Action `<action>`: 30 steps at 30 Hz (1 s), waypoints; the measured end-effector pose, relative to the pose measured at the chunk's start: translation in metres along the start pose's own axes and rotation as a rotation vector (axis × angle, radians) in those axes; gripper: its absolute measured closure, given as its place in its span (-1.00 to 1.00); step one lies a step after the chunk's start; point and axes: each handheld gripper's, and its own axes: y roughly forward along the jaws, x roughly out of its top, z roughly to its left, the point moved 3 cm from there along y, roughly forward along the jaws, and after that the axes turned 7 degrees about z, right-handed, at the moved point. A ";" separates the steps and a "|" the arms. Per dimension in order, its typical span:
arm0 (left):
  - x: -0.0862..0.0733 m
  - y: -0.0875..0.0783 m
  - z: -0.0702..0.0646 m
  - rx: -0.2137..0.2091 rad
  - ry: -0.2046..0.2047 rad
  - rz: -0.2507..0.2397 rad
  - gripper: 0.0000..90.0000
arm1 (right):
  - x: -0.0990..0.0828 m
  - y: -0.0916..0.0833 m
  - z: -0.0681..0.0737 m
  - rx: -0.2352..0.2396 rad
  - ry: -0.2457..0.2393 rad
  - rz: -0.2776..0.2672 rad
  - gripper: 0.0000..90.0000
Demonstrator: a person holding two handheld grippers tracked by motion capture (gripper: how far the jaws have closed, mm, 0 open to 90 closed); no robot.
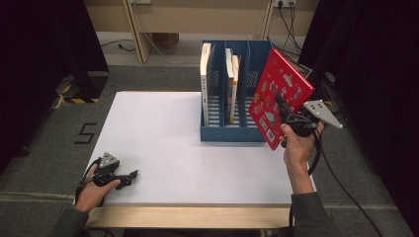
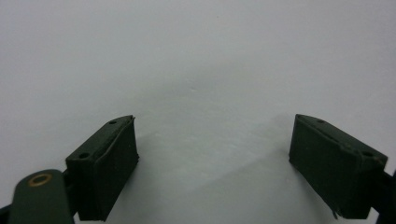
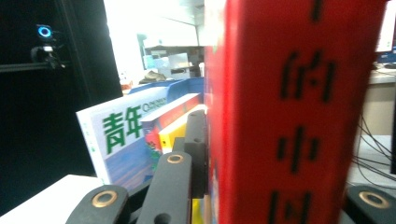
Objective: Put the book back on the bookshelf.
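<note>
The red book (image 1: 279, 96), a flat hard-cover rectangle with a glossy front full of small coloured pictures, is held in the air at the right side of the blue file rack (image 1: 232, 132), above the right edge of the white table (image 1: 158, 143). Starting from the left, the left gripper (image 1: 129, 176) lies low on the smooth matte table top with its two black blocky jaws wide apart and nothing between them. The plastic rack has slotted walls and holds several upright books (image 1: 205, 74) in its left and middle compartments. The right gripper (image 1: 282, 109) is clamped on the red book near its lower edge. The book's long axis leans, top corner up and away to the right; its spine (image 3: 299, 112) is blurred, and one jaw is hidden behind it.
</note>
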 end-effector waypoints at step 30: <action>0.000 0.000 0.000 -0.001 0.000 0.004 -0.70 | 0.002 0.106 -0.023 -0.145 0.003 0.042 0.75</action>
